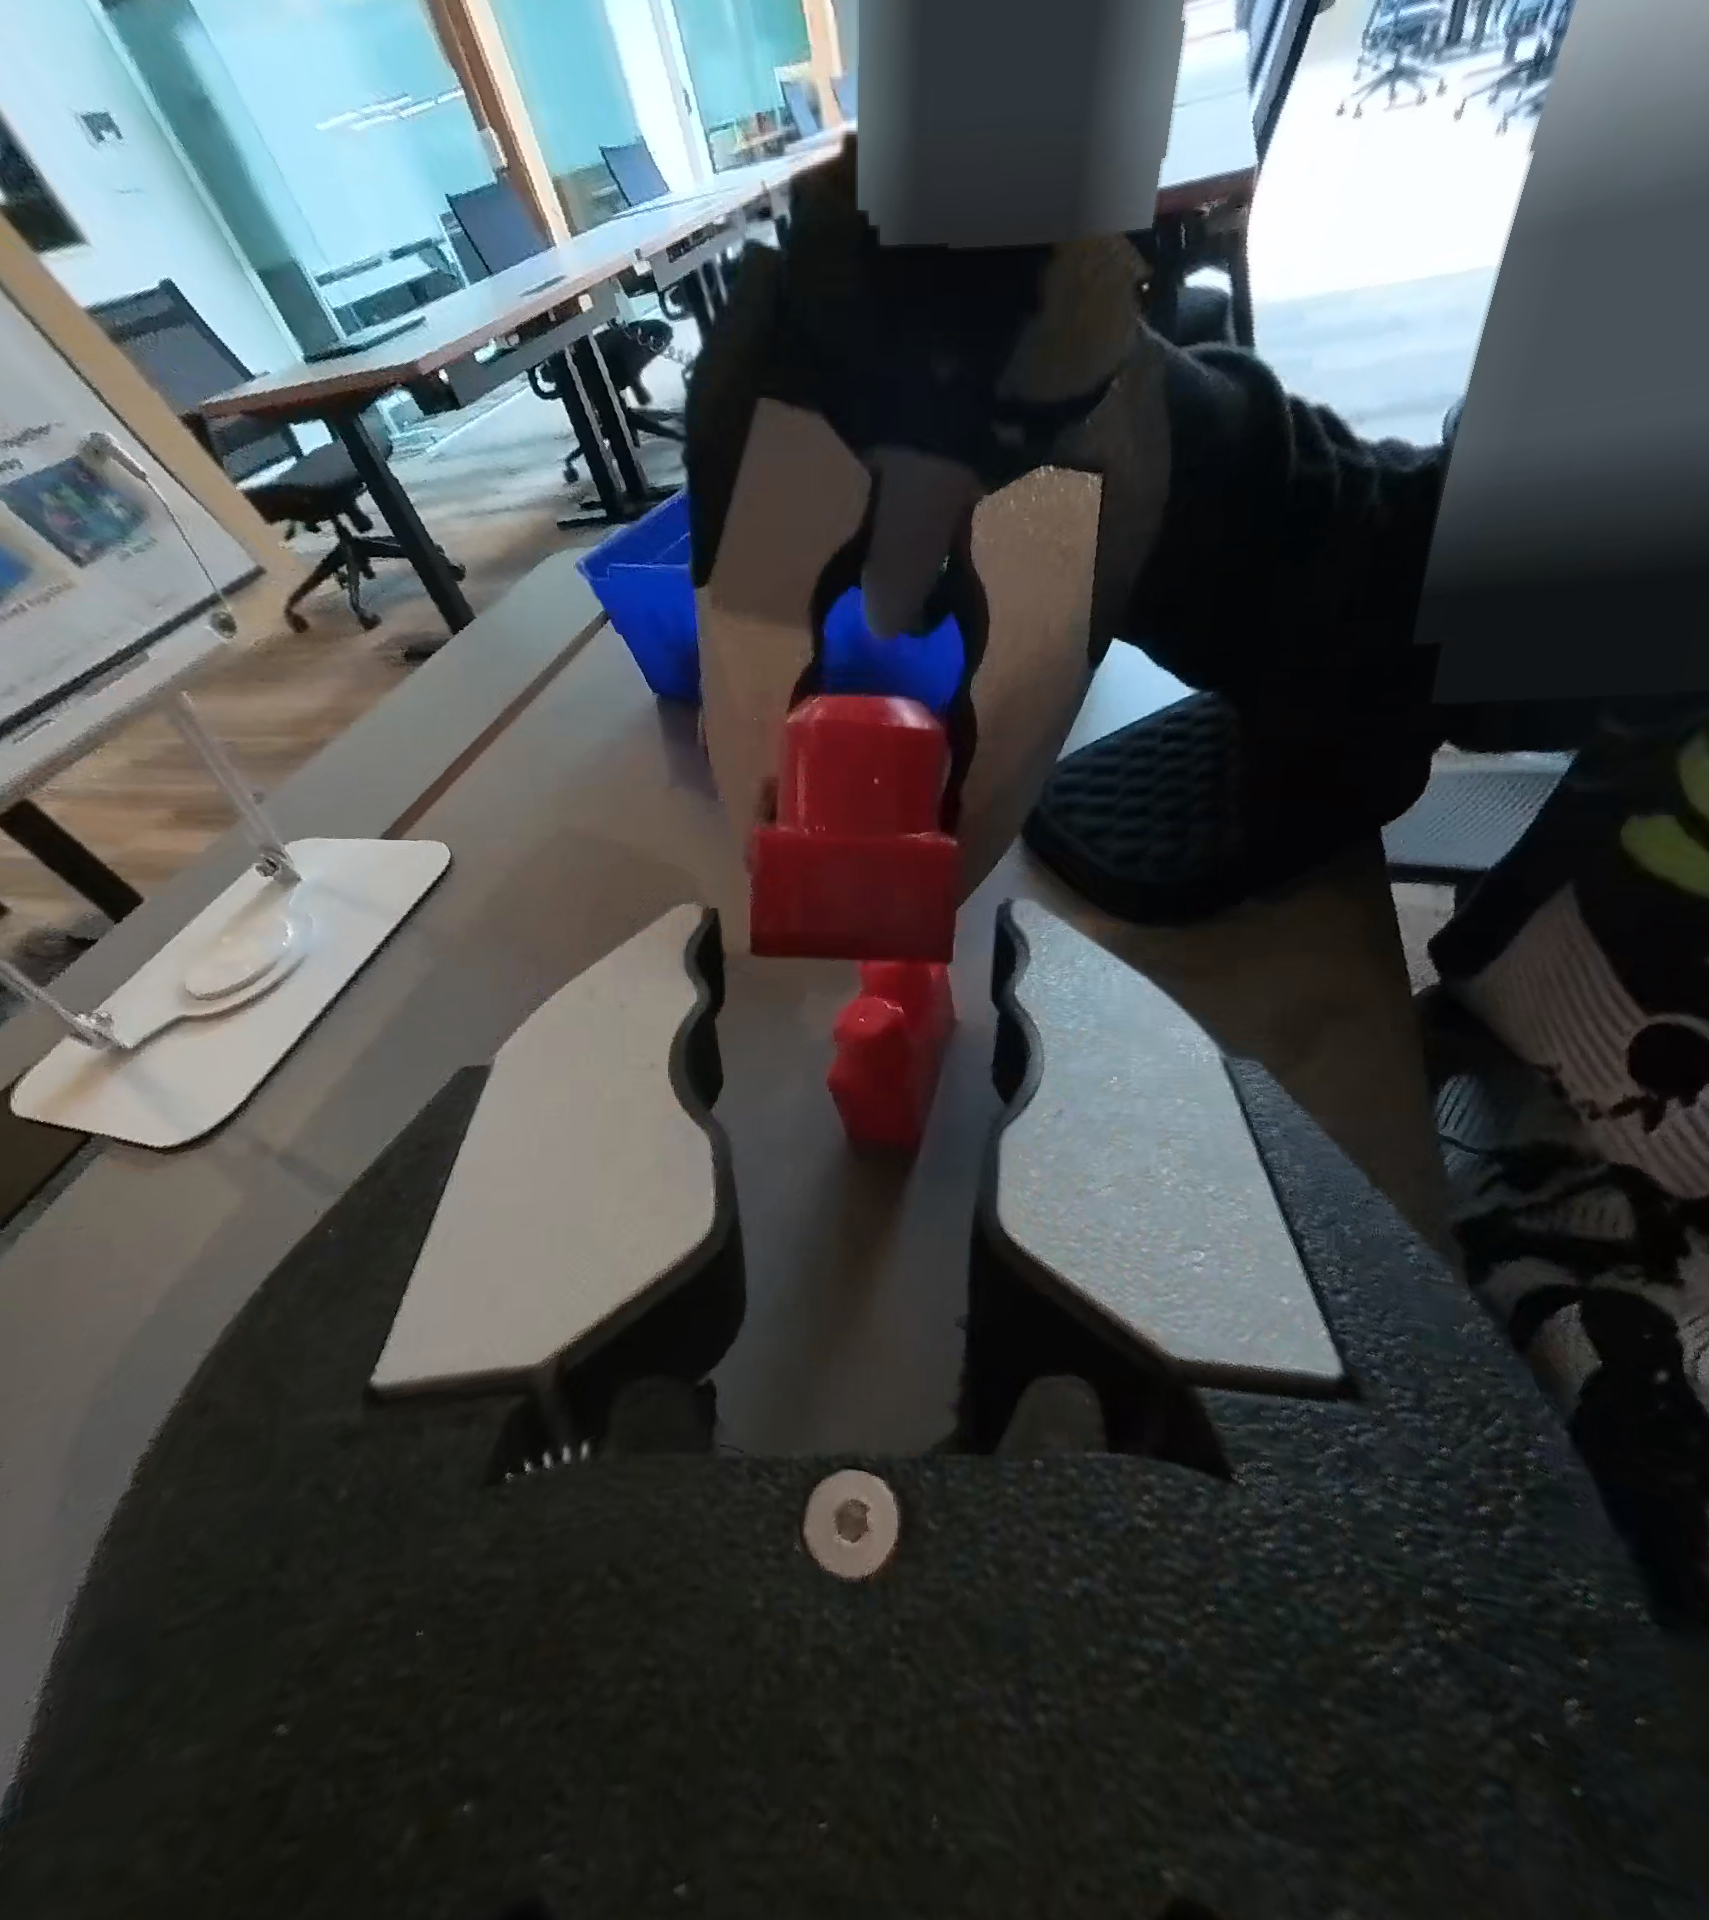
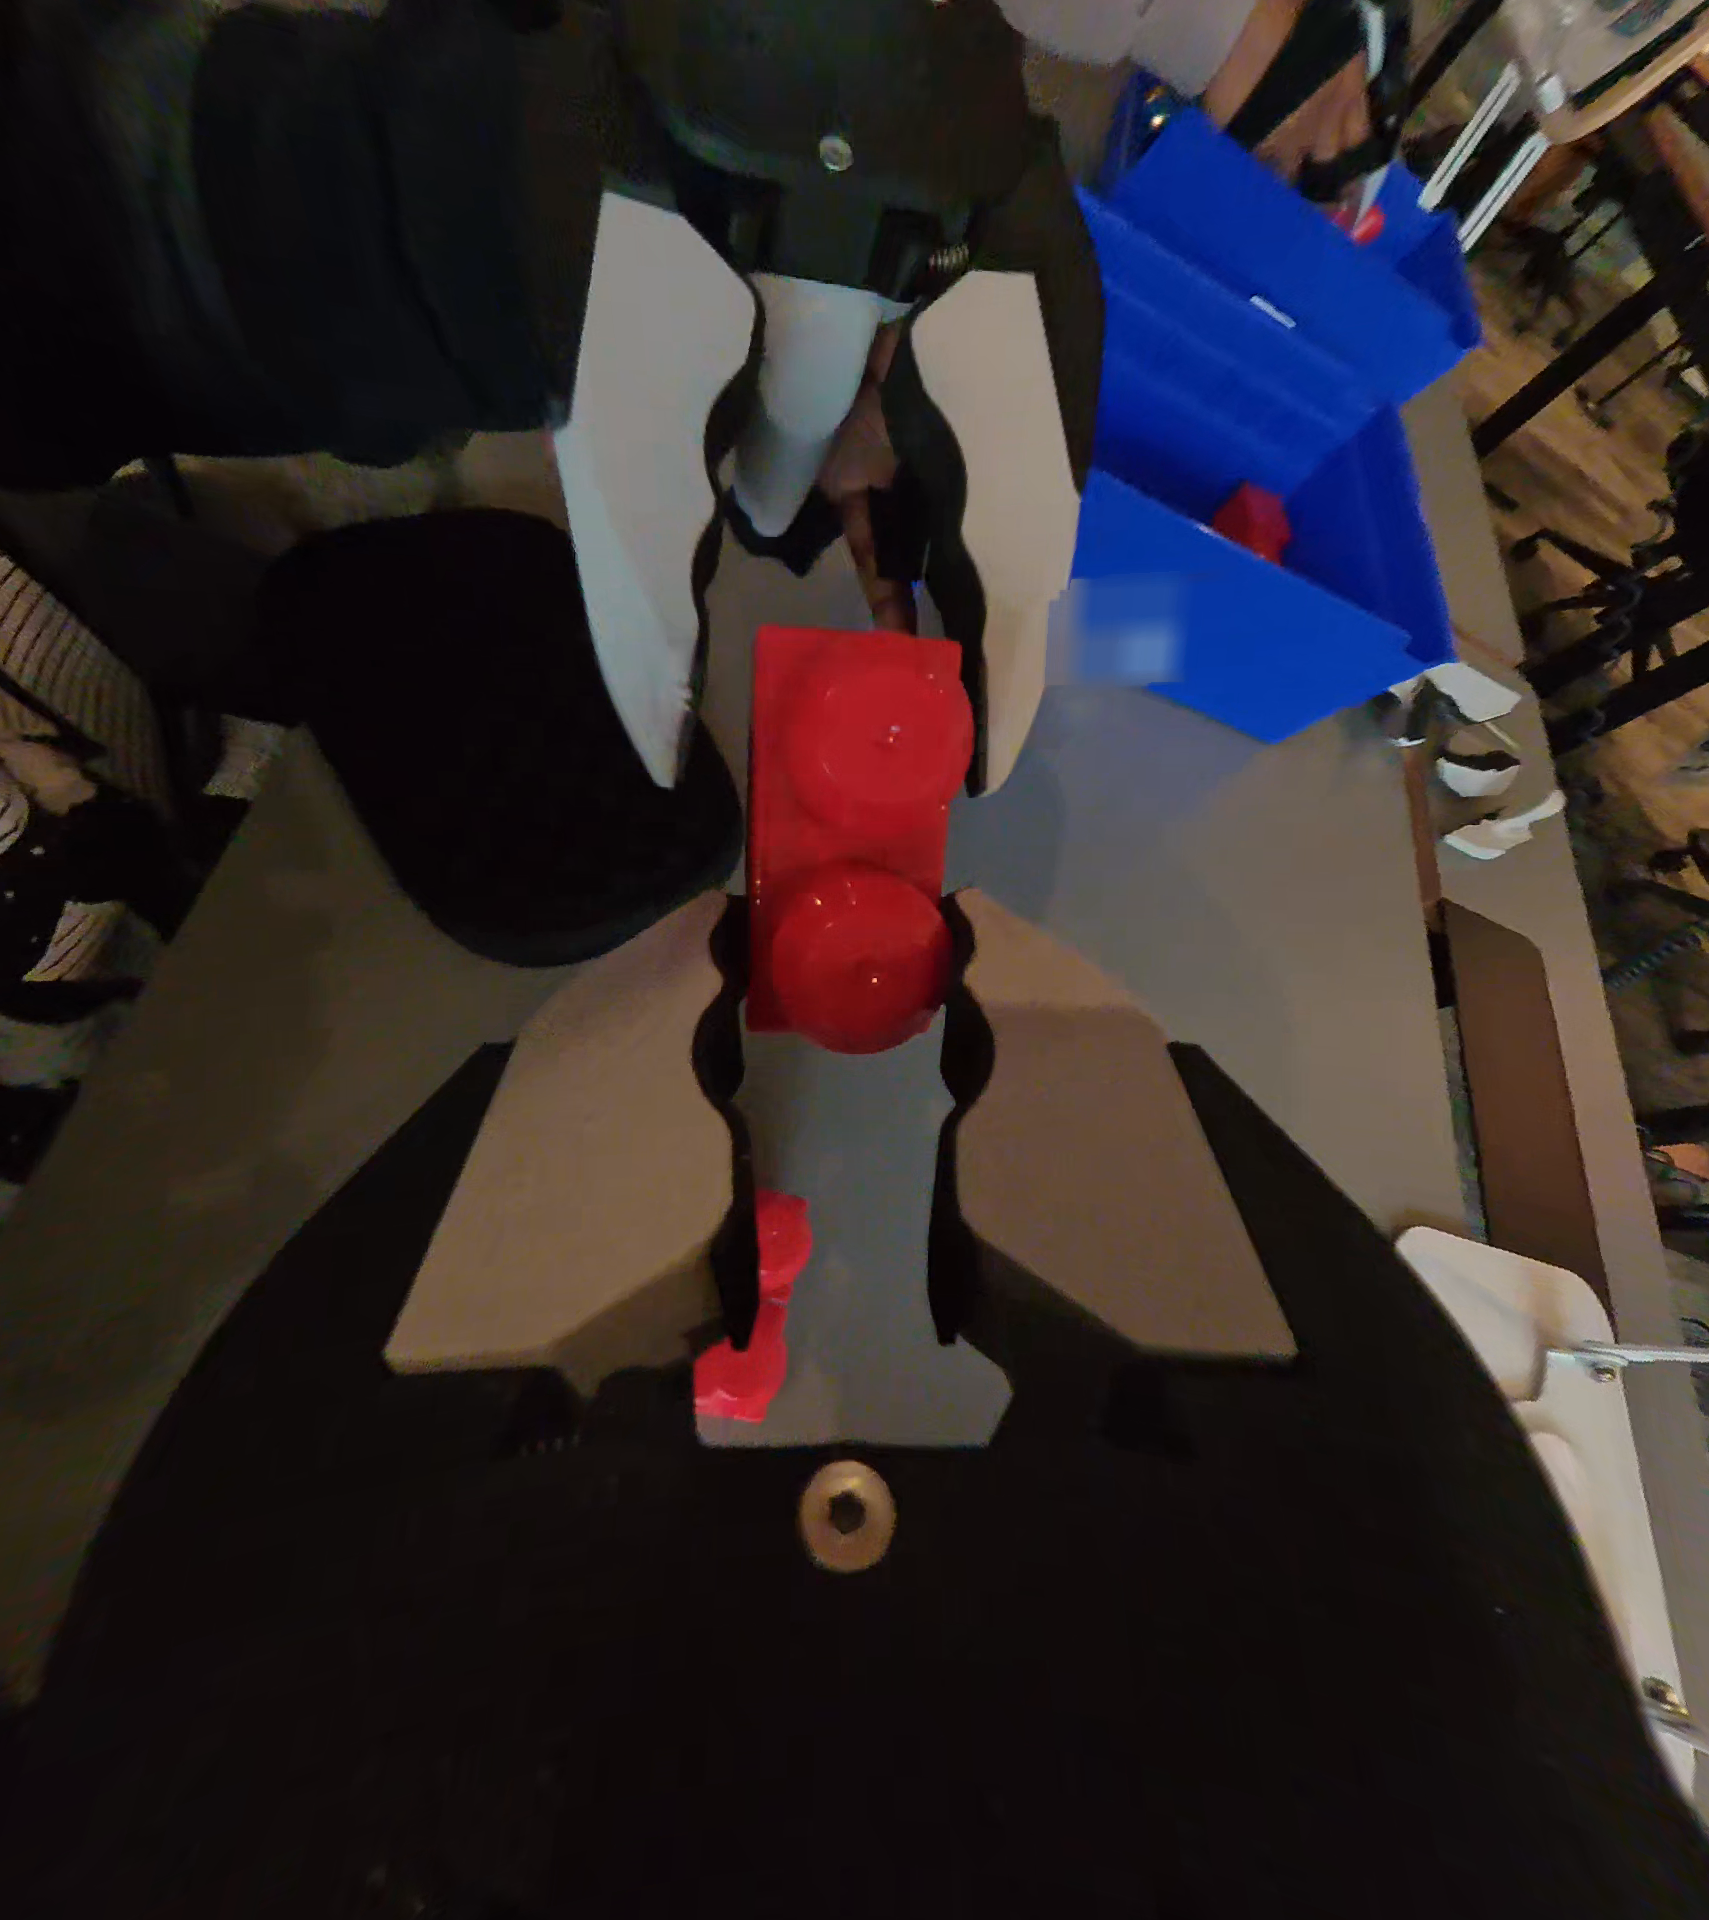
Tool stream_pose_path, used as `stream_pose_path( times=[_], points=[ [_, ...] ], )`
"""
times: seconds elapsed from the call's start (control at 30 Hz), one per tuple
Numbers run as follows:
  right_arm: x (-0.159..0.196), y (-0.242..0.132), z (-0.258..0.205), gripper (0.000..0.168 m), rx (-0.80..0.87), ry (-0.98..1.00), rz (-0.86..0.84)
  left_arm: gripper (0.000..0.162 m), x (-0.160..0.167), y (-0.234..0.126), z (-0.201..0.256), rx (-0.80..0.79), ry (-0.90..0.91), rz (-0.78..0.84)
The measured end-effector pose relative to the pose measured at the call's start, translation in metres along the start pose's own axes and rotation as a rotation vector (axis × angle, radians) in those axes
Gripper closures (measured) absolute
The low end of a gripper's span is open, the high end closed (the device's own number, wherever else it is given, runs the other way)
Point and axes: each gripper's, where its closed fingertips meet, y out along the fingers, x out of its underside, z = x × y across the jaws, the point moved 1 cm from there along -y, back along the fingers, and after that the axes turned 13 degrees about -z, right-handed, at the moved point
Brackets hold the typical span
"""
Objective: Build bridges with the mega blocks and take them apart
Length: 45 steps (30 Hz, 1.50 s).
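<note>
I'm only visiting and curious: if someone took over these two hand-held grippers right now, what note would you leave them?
Right gripper: shut on one end of a two-stud red block, held above the table.
Left gripper: open, fingers on either side of that block's other end.
A second red block lies on the table beneath. Another red piece sits in the blue bin.
Done: no bridge in view.
Left: probably place the held block, then build.

Wrist views facing each other, close, perhaps tilted, sharing red block (image 1: pixel 855 842)
</note>
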Motion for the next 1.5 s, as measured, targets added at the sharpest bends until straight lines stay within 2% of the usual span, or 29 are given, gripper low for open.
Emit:
stream_pose_path(
  times=[0.2,0.4,0.47,0.6,0.77,1.17,1.3,1.5],
  points=[
    [0.010,0.005,-0.008,0.134,-0.034,-0.024,-0.085,0.126,0.002,0.006,0.005,-0.037,0.092,-0.015],
    [0.015,0.006,-0.006,0.134,-0.022,-0.021,-0.177,0.127,0.005,0.010,0.003,-0.074,0.089,-0.019],
    [0.015,0.003,-0.006,0.124,-0.027,-0.015,-0.225,0.127,0.004,0.010,0.002,-0.103,0.086,0.000],
    [0.012,0.004,-0.010,0.120,-0.059,-0.061,-0.333,0.126,0.004,0.011,0.005,-0.113,0.084,0.017],
    [0.008,0.007,-0.012,0.125,-0.094,-0.096,-0.420,0.127,0.005,0.012,0.009,-0.109,0.088,0.025],
    [0.004,0.013,-0.013,0.134,-0.123,-0.083,-0.455,0.126,0.012,0.013,0.009,-0.107,0.050,0.026],
    [0.038,0.009,-0.004,0.134,-0.117,-0.028,-0.588,0.100,0.039,0.024,0.010,-0.049,-0.033,-0.073],
    [0.089,0.013,-0.005,0.134,-0.162,0.116,-0.755,0.095,0.079,0.055,0.006,0.107,-0.069,-0.162]
  ],
)
